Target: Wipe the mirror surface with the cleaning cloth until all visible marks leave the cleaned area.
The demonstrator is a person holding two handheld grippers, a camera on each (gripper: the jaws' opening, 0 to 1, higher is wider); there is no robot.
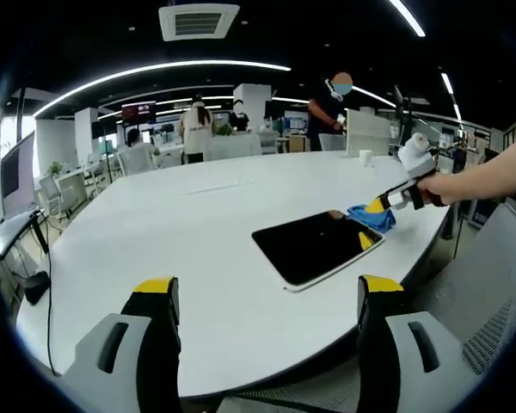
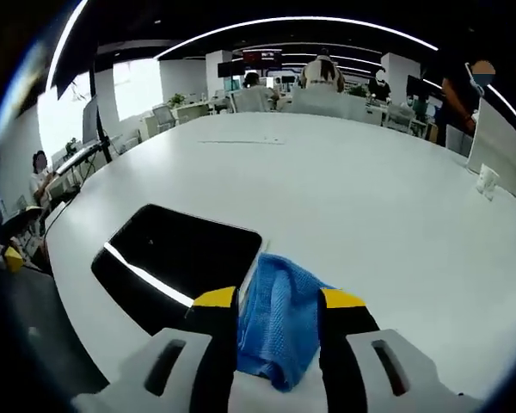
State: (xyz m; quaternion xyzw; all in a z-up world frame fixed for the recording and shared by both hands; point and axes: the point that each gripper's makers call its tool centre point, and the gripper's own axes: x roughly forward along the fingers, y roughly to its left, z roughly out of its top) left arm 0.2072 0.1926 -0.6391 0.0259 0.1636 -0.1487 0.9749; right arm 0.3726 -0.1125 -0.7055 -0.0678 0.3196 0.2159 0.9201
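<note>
The right gripper point(image 2: 278, 311) is pinching a blue, nubby terry cloth point(image 2: 279, 320) between its yellow-tipped jaws, the crumpled fabric resting at the edge of the mirror point(image 2: 176, 258). The mirror, a dark glossy rectangle with rounded corners, is lying flat on the smooth white table point(image 2: 370, 206). The left gripper point(image 1: 268, 297) is hovering over the table edge, jaws spread, holding nothing, well apart from the mirror point(image 1: 318, 247).

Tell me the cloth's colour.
Blue; the cloth shows best in the right gripper view, between the jaws.

Grey tool point(image 1: 267, 323), black yellow-tipped jaws
</note>
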